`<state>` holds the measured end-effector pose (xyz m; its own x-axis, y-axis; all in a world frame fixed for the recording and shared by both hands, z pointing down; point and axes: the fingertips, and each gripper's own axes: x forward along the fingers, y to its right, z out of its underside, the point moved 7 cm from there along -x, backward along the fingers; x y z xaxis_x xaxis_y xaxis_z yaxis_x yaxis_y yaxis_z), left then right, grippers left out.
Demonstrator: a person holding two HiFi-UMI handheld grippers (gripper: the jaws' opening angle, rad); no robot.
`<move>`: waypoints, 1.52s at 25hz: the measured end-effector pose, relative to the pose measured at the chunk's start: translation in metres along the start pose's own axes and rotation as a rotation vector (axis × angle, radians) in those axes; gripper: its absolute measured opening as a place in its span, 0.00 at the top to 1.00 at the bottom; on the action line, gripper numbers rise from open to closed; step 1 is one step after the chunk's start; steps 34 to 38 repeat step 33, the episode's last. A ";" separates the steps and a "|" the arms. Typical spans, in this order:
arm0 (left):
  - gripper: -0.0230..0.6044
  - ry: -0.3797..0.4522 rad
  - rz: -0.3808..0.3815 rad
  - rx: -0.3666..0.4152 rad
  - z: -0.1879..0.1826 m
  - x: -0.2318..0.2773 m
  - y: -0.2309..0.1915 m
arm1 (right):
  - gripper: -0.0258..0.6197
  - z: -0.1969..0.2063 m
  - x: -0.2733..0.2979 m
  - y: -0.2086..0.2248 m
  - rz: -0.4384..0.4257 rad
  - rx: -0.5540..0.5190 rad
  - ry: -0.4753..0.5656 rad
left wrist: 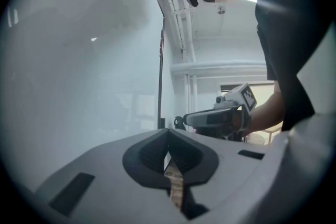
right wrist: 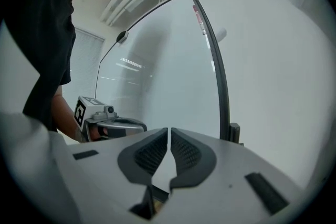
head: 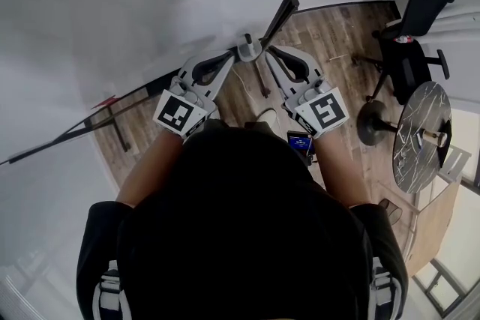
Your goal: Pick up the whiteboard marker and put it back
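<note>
Nearest, the left tool (left wrist: 168,132) is held out level with its jaws together at the tips and nothing in them. Beside it, the right tool (right wrist: 169,131) has its jaws drawn narrow with only a thin slit between the pads, and that slit is empty too. Both point at the whiteboard (right wrist: 163,60) just ahead, close to its dark frame edge (right wrist: 218,76). Beyond and below lies wooden floor (head: 322,34), with an office chair (head: 411,41) well off to the right.

The whiteboard marker shows in no view, so I cannot say where it lies; neither tool holds it. I judge that the task is either not yet begun or already finished. If a pick is still due, the next move calls for finding the marker, probably low along the board, spreading one tool wide and lowering it squarely over the barrel.
</note>
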<state>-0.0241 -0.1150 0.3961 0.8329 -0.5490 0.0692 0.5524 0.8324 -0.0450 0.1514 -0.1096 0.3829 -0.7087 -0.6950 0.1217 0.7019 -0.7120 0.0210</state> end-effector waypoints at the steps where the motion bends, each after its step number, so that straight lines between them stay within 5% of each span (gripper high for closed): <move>1: 0.96 0.003 0.003 0.000 -0.001 0.001 0.001 | 0.94 0.000 -0.003 -0.001 0.000 0.001 0.002; 38: 0.96 0.043 0.035 0.023 -0.018 -0.004 0.018 | 0.96 -0.012 -0.015 -0.018 -0.047 -0.008 0.035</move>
